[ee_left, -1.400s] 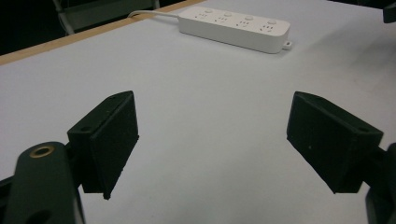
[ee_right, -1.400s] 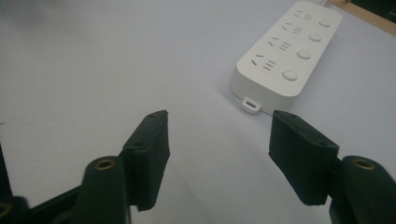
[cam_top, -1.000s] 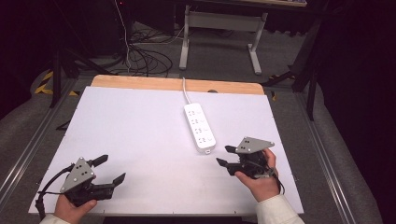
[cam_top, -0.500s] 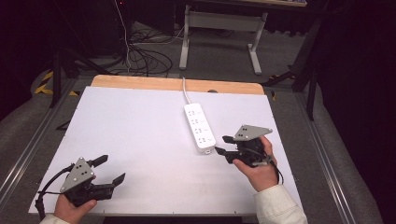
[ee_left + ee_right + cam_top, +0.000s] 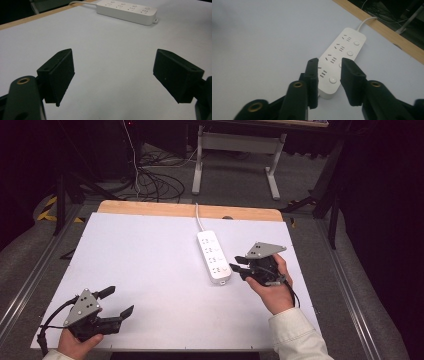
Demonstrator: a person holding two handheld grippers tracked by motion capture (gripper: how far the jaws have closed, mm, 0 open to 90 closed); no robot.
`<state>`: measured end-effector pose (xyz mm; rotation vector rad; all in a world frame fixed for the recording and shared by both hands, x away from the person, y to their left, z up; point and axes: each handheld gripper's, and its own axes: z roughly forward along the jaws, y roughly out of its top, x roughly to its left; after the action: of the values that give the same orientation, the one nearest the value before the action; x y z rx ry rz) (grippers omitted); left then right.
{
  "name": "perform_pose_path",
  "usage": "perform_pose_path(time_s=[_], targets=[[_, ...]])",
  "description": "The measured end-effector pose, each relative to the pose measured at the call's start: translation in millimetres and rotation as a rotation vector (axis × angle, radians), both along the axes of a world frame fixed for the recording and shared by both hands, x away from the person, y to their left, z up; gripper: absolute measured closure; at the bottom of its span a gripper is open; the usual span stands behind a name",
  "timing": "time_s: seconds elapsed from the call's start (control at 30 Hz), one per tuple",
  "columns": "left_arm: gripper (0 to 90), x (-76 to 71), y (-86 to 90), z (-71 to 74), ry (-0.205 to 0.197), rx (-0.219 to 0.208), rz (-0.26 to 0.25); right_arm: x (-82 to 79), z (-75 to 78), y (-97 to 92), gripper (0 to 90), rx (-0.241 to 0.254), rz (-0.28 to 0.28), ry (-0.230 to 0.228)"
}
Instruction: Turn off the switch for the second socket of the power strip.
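Observation:
A white power strip (image 5: pixel 214 257) lies on the white table top (image 5: pixel 150 255), its cord running off the far edge. My right gripper (image 5: pixel 236 264) hovers just right of the strip's near end and points at it. In the right gripper view the strip (image 5: pixel 347 47) lies beyond and below the jaws of that gripper (image 5: pixel 330 62). Those jaws have just been closing; a narrow gap is left, with nothing in it. My left gripper (image 5: pixel 119 300) rests near the front left edge, wide open and empty (image 5: pixel 113 67), with the strip (image 5: pixel 127 10) far ahead of it.
A wooden strip (image 5: pixel 150 209) borders the table's far edge. Metal rails run along both sides. Behind the table, cables (image 5: pixel 150 175) lie on the floor beside a desk frame (image 5: pixel 235 150). Bare white surface lies between the two grippers.
The right gripper moved up and toward the power strip's near end, and its jaws narrowed. The left gripper stayed where it was.

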<state>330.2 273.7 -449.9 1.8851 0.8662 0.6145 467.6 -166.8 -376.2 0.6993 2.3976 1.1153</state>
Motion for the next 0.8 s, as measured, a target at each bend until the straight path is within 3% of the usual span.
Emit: perform_pose_path(time_s=[0.03,0.07,0.1,0.37,0.8], targets=[[17.9,0.0,0.1,0.0,0.001,0.000,0.000,5.3,-0.1,2.6,84.4,-0.021,-0.001,-0.012],[17.9,-0.1,0.2,0.0,0.000,0.000,0.001,5.3,-0.1,2.6,84.4,-0.021,-0.001,-0.012],[17.9,-0.2,0.2,0.0,0.002,-0.002,0.001,11.2,0.4,5.0,90.0,-0.024,0.000,-0.003],[17.9,-0.3,1.1,0.1,0.005,-0.008,0.003,35.2,3.7,14.2,90.0,0.015,-0.030,0.042],[17.9,0.0,2.8,0.5,0.002,-0.006,0.003,73.7,-4.7,22.5,90.0,0.047,-0.090,0.057]])
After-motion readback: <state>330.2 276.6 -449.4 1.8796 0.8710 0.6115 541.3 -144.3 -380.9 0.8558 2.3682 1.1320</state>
